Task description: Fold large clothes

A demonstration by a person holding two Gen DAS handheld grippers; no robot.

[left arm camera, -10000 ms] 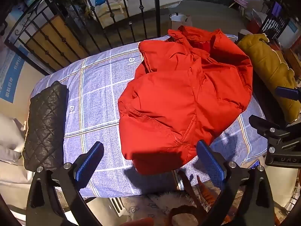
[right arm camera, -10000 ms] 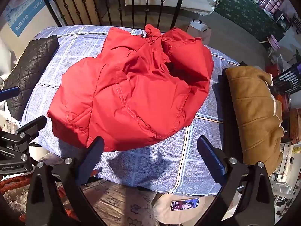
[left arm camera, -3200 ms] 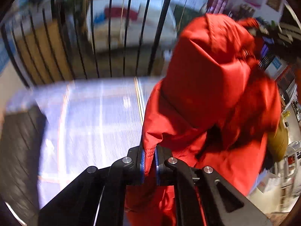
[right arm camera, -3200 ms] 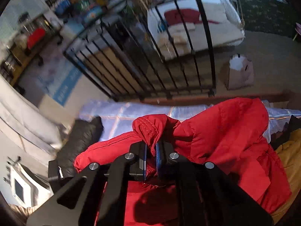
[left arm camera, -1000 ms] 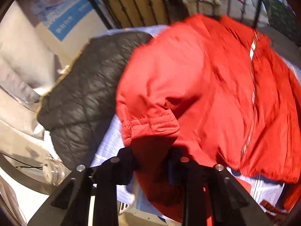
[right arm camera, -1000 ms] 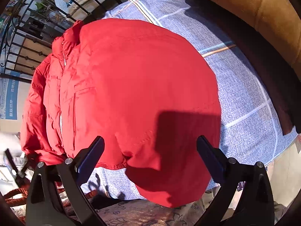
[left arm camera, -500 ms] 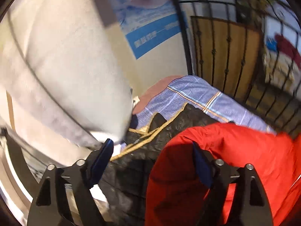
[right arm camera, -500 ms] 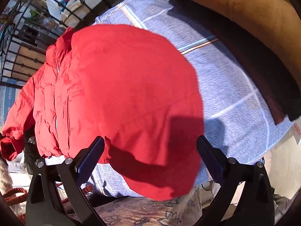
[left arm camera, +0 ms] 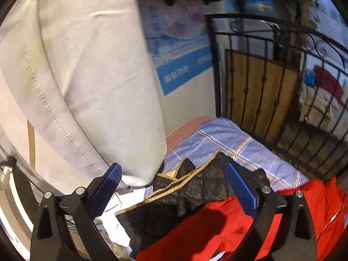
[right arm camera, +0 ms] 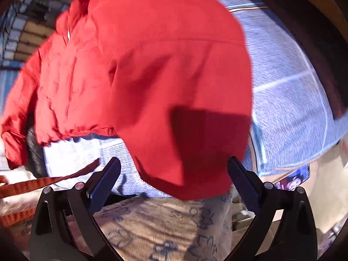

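Here the red jacket [right arm camera: 152, 76] lies spread on the blue checked bed cover [right arm camera: 289, 91], one puffy sleeve hanging over the near edge. To fold well, I would take that sleeve by its cuff and lay it flat across the body, smoothing out trapped air. Its far sleeve overlaps the black quilted jacket [left arm camera: 195, 191]. The left tool [left arm camera: 171, 193] has just been opening and stands released, empty; the right tool [right arm camera: 174, 182] hovers released above the sleeve.
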